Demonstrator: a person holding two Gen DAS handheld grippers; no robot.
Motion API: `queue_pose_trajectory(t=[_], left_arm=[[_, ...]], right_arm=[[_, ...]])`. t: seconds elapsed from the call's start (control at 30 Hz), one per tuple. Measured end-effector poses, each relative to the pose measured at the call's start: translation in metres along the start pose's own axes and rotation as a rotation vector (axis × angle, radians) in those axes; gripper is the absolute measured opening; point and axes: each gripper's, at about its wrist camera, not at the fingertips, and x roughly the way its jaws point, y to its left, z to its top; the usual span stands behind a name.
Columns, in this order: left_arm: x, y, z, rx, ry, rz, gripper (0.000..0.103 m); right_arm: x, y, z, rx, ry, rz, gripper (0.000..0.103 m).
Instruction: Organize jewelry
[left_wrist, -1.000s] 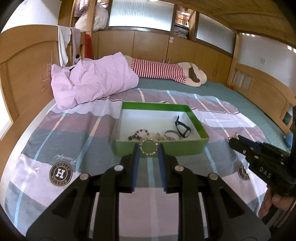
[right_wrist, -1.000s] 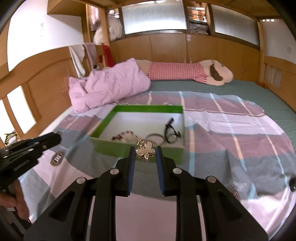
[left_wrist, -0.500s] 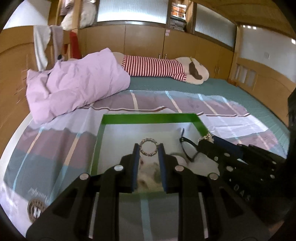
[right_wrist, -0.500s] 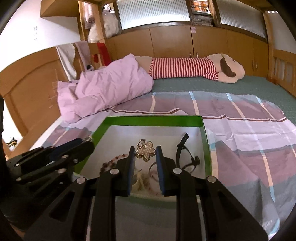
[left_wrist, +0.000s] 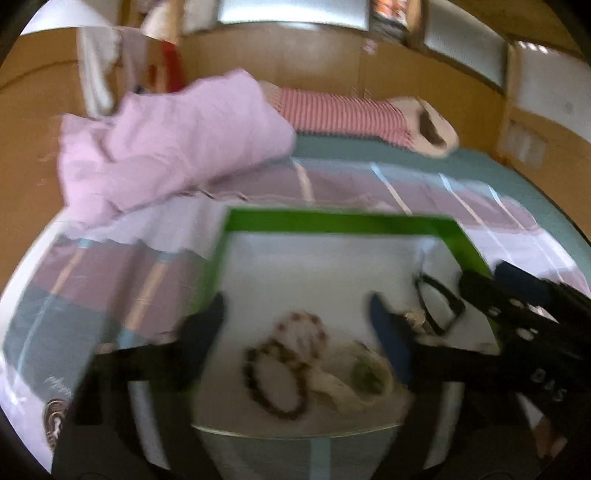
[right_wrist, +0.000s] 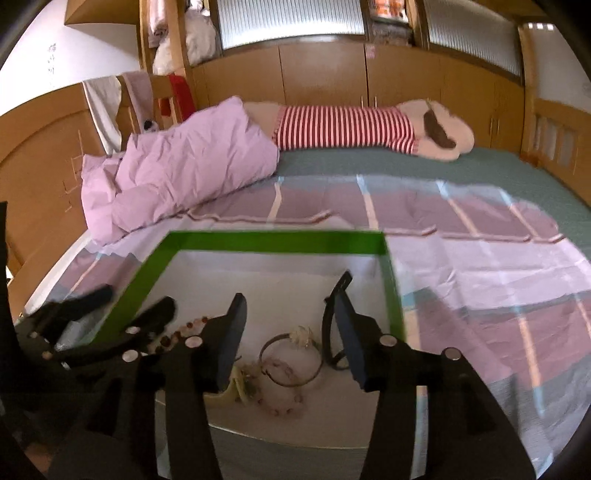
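A green box (left_wrist: 332, 221) with a white floor lies on the bed; it also shows in the right wrist view (right_wrist: 273, 240). My left gripper (left_wrist: 295, 317) is open over the box, above bead bracelets (left_wrist: 284, 365); this view is blurred. My right gripper (right_wrist: 291, 310) is open over the box, above a flower brooch (right_wrist: 301, 334), a thin bangle (right_wrist: 291, 360) and a black strap (right_wrist: 328, 332). The other gripper shows at the right in the left wrist view (left_wrist: 517, 314) and at the left in the right wrist view (right_wrist: 110, 314). Both grippers hold nothing.
A pink quilt (right_wrist: 177, 166) and a striped plush toy (right_wrist: 369, 125) lie at the far side of the bed. A checked sheet (right_wrist: 480, 266) surrounds the box. Wooden bed rails and cabinets stand around.
Both grippers have opened over the box. The bead ring has left the left gripper and the flower brooch has left the right gripper; both grippers have dipped closer to the box floor.
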Motion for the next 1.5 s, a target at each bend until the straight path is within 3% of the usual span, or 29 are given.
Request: queue_pose_trajectory(t=[0.1,0.17,0.23,0.33,0.53,0.67,0.87,1.13,1.3,1.5], left_arm=[[-0.030,0.012,0.011,-0.021,-0.033,-0.017,0.091],[-0.060,0.018,0.016,-0.019,-0.075,-0.013,0.095],[-0.093,0.022,0.019,-0.001,-0.113,0.008,0.097],[-0.136,0.027,0.017,0.022,-0.158,0.026,0.099],[-0.206,0.032,-0.017,0.082,-0.185,0.073,0.099],[-0.232,0.031,-0.043,0.068,-0.154,0.029,0.099],[-0.258,0.018,-0.070,0.102,-0.136,0.004,0.099],[-0.253,0.019,-0.082,0.053,-0.079,-0.002,0.099],[-0.245,0.025,-0.081,-0.006,-0.061,-0.032,0.099],[-0.238,0.025,-0.077,-0.003,-0.065,0.001,0.099]], right_arm=[[-0.026,0.005,0.010,-0.027,-0.043,-0.026,0.060],[-0.051,0.007,0.015,-0.027,-0.087,-0.035,0.079],[-0.075,0.006,0.017,-0.023,-0.128,-0.053,0.090],[-0.115,0.005,0.017,-0.018,-0.170,-0.086,0.099],[-0.174,0.000,-0.009,-0.009,-0.146,-0.080,0.099],[-0.199,0.010,-0.031,-0.034,-0.102,-0.071,0.099],[-0.233,0.021,-0.063,-0.033,-0.120,-0.085,0.100],[-0.218,0.022,-0.081,-0.001,-0.028,-0.059,0.100],[-0.215,0.020,-0.078,0.013,-0.057,-0.066,0.100],[-0.217,0.014,-0.067,0.021,-0.101,-0.084,0.100]])
